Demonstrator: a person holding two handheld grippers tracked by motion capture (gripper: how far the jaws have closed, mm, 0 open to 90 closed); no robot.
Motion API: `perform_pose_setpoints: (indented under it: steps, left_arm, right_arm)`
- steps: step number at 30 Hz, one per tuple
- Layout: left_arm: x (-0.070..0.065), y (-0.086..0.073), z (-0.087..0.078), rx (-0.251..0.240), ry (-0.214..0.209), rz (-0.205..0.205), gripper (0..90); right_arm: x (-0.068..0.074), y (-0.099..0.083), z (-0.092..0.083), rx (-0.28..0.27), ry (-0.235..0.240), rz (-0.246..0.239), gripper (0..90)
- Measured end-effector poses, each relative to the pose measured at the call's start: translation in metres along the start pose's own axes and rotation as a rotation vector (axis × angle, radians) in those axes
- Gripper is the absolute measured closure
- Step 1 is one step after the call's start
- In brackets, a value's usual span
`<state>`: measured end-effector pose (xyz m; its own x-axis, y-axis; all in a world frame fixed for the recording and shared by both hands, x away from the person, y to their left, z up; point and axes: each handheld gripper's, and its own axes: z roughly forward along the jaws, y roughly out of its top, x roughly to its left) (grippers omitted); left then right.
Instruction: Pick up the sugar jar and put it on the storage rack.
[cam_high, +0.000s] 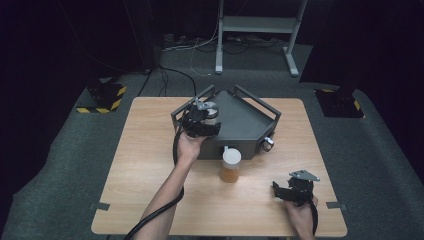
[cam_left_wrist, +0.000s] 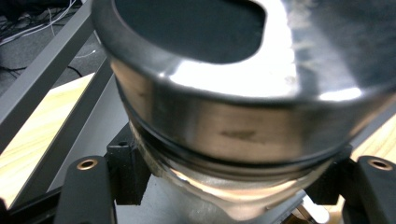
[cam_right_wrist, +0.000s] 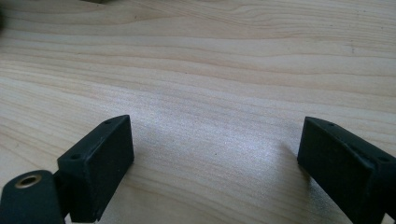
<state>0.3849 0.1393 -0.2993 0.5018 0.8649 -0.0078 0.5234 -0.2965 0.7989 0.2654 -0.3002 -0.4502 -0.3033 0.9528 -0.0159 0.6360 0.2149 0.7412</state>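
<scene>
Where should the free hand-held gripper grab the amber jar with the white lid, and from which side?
Grip the amber jar on its round body just below the white lid, jaws level. It stands upright close in front of the grey tray, so probably come from the person's side. The right hand-held gripper is open over bare table.

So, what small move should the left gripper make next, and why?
Probably lower the jar onto the grey tray and only then open. The left gripper is shut on the jar and holds it over the tray's left side, while the right gripper rests open and empty on the table.
</scene>
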Motion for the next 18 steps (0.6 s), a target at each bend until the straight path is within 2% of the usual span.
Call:
perform_pose_setpoints:
  steps: [6,11,18]
  left_arm:
    - [0.001,-0.003,0.007,0.015,0.018,-0.016,30.9]
    - [0.001,-0.005,0.012,0.033,0.029,-0.010,30.9]
    - [0.002,-0.009,0.014,0.027,0.030,-0.009,30.9]
  right_arm:
    - [0.001,-0.001,-0.001,-0.002,-0.001,0.001,11.0]
    - [0.001,-0.001,-0.001,-0.002,-0.001,0.001,11.0]
    - [0.001,-0.001,-0.001,-0.002,-0.001,0.000,11.0]
